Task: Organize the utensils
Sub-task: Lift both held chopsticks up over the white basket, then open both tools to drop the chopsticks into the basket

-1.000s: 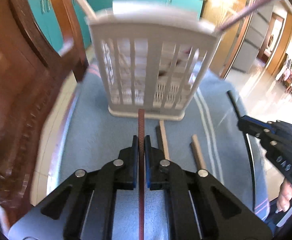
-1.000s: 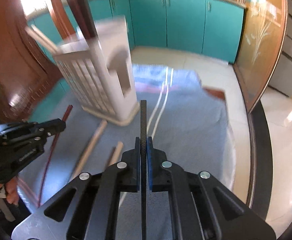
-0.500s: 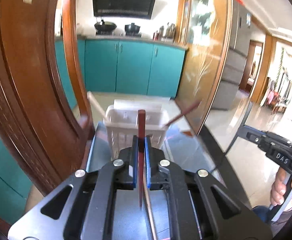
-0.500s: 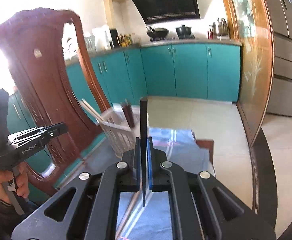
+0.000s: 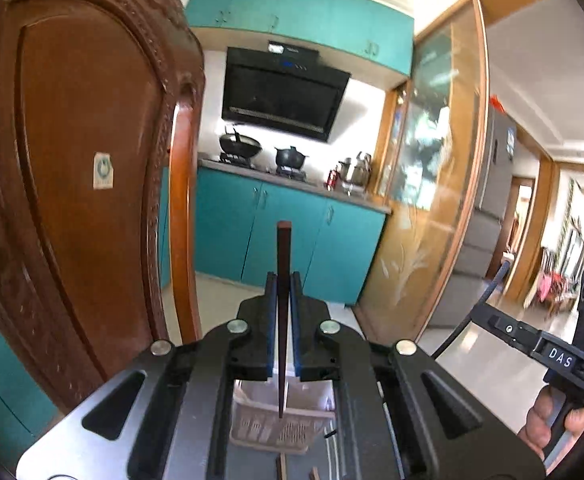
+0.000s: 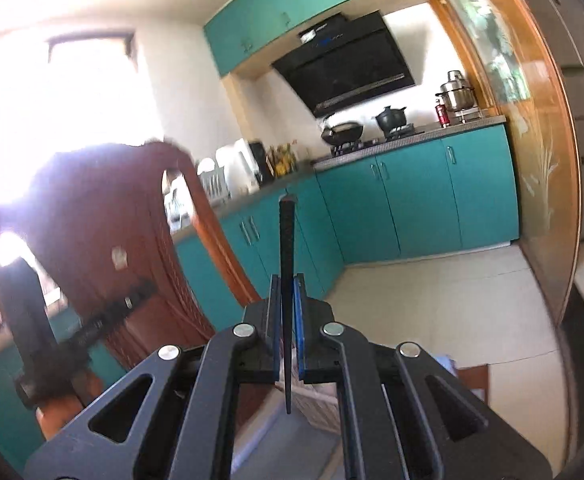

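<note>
My left gripper (image 5: 283, 280) is shut on a dark red chopstick (image 5: 283, 264) that stands upright between the pads, its lower tip hanging over the white slatted utensil basket (image 5: 268, 424) below. My right gripper (image 6: 287, 282) is shut on a black chopstick (image 6: 287, 248), also upright, with a bit of the white basket (image 6: 316, 404) visible under it. The right gripper also shows at the right edge of the left wrist view (image 5: 548, 356), and the left gripper shows blurred at the left of the right wrist view (image 6: 104, 320). Two wooden chopstick ends (image 5: 282, 470) lie on the table below the basket.
A carved wooden chair back (image 5: 72, 184) rises close on the left. Teal kitchen cabinets (image 5: 284, 236), a stove with pots and a range hood are behind. A wood-framed glass partition (image 5: 432, 200) stands to the right.
Both grippers have lifted and tilted up with their chopsticks. The basket has dropped from mid-view to the bottom of both views, and the chopsticks now stand upright above it.
</note>
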The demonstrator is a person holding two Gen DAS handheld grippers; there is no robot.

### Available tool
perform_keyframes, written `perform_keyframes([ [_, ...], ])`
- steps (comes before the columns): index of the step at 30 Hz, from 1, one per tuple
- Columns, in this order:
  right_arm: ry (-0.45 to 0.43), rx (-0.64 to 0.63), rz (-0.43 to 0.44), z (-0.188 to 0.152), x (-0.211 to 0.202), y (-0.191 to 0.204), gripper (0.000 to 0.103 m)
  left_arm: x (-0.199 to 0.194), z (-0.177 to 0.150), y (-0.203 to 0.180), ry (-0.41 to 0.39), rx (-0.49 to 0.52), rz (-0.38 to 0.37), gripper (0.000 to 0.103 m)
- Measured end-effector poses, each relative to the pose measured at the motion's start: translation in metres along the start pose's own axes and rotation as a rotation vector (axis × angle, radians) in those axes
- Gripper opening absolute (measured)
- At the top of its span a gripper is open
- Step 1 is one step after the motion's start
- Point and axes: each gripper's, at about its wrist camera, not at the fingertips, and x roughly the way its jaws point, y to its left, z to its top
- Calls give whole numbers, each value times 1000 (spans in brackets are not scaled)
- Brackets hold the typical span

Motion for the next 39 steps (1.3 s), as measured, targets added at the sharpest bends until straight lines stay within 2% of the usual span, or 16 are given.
perform_keyframes([
  [4, -97, 30, -49, 7, 7, -4, 7, 21, 7, 7, -18, -7, 14, 7],
  [7, -168, 26, -98, -1, 12, -12, 7, 37, 7, 12, -17, -39, 30, 7],
  [8, -160, 0, -143, -5, 19, -13, 7, 42, 8, 16, -16, -49, 33, 7],
  [10, -150, -14, -166, -10, 31, -18, 7, 49, 8, 21, -28, -79, 41, 7],
  [13, -72, -35, -195, -23, 55, -27, 7, 58, 3, 21, -43, -94, 60, 7],
  [15, -16, -58, -217, -34, 71, -31, 7, 71, -7, 15, -23, -71, 94, 7],
  [19, 65, -101, -224, -53, 88, -32, 7, 91, -24, 5, 44, -41, 90, 7],
  [25, 95, -141, -235, -65, 92, -28, 7, 111, -49, -12, 100, 64, 151, 7],
  [35, 115, -176, -241, -68, 93, -24, 8, 125, -80, -2, 204, 83, 174, 7],
  [38, 92, -183, -237, -66, 86, -18, 21, 125, -84, 2, 223, 69, 162, 7],
  [39, 71, -184, -233, -64, 80, -16, 29, 125, -84, 2, 223, 71, 159, 7],
])
